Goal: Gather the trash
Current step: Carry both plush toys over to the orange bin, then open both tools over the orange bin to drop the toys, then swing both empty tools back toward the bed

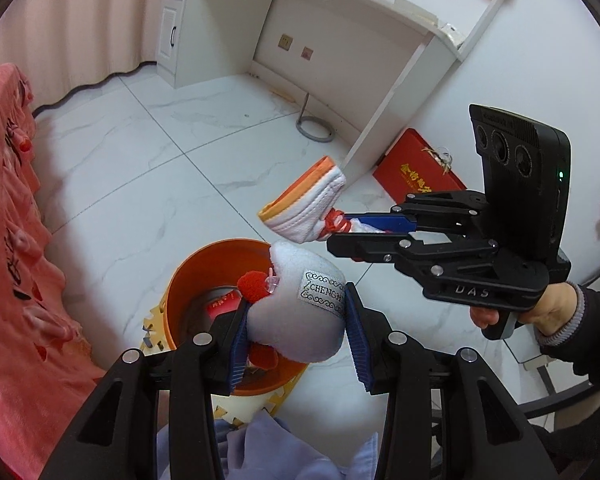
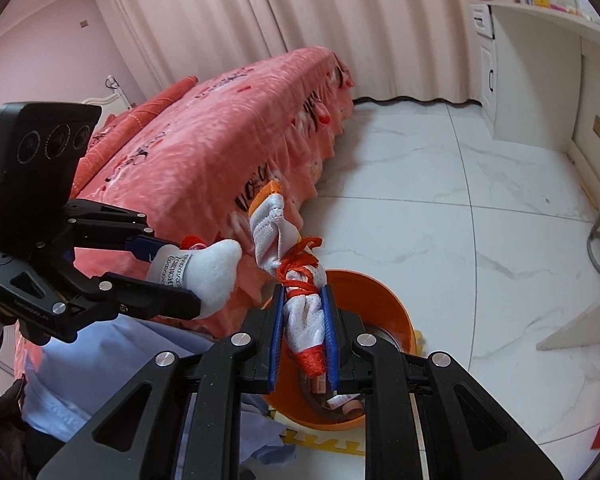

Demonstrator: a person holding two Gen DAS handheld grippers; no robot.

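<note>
Labelled white plush toy [image 1: 300,312], red-trimmed

The orange bin [image 1: 188,280] is half hidden behind the plush toy [image 1: 300,312] (its contents unclear)

- A white plush piece [image 1: 300,312] with a red tuft and a sewn label reading "CHENGM" was held off the floor, pinched between the blue pads of the left tool [image 1: 296,336], directly above the bin.
- A white mesh fabric bundle [image 2: 304,312], bound with red cord and ending in an orange-trimmed open cuff, was clamped lengthwise in the right tool [image 2: 304,336], its cuff end pointing away and upward.
- An orange round bin [image 1: 204,264] was seen upright on the tiled floor beside the bed, on a yellow foam mat; reddish wrappers lay inside it, too blurred to be identified.
</note>
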